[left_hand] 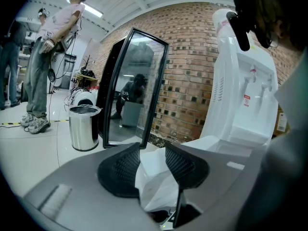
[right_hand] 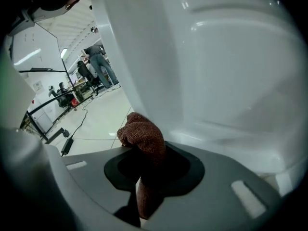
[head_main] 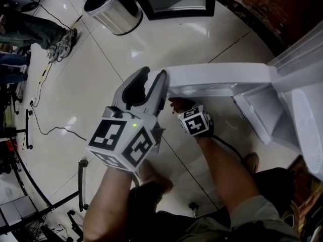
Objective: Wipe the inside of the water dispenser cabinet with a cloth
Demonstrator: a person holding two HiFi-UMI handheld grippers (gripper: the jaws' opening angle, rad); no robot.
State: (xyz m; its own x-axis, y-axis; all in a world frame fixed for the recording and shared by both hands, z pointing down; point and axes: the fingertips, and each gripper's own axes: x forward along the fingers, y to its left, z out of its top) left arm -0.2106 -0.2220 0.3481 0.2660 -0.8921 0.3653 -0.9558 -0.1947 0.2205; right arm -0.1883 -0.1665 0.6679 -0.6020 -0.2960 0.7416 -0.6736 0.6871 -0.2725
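The white water dispenser (head_main: 303, 110) stands at the right, its white cabinet door (head_main: 217, 77) swung out over the floor. My left gripper (head_main: 154, 77) is shut on that door's free edge; in the left gripper view the white door edge (left_hand: 154, 177) sits pinched between the black pads (left_hand: 120, 170) of the left gripper (left_hand: 153, 165). My right gripper (head_main: 184, 110) reaches under the door, shut on a brown cloth (head_main: 177, 104). In the right gripper view the cloth (right_hand: 142, 136) bulges out of the right gripper (right_hand: 147, 162), close to a white panel (right_hand: 207, 57).
A steel bin (head_main: 113, 6) stands on the tiled floor at the far left, next to a black-framed glass panel (left_hand: 132, 88) leaning on the brick wall. Cables (head_main: 50, 130) run over the floor on the left. A person (left_hand: 48, 57) stands further off.
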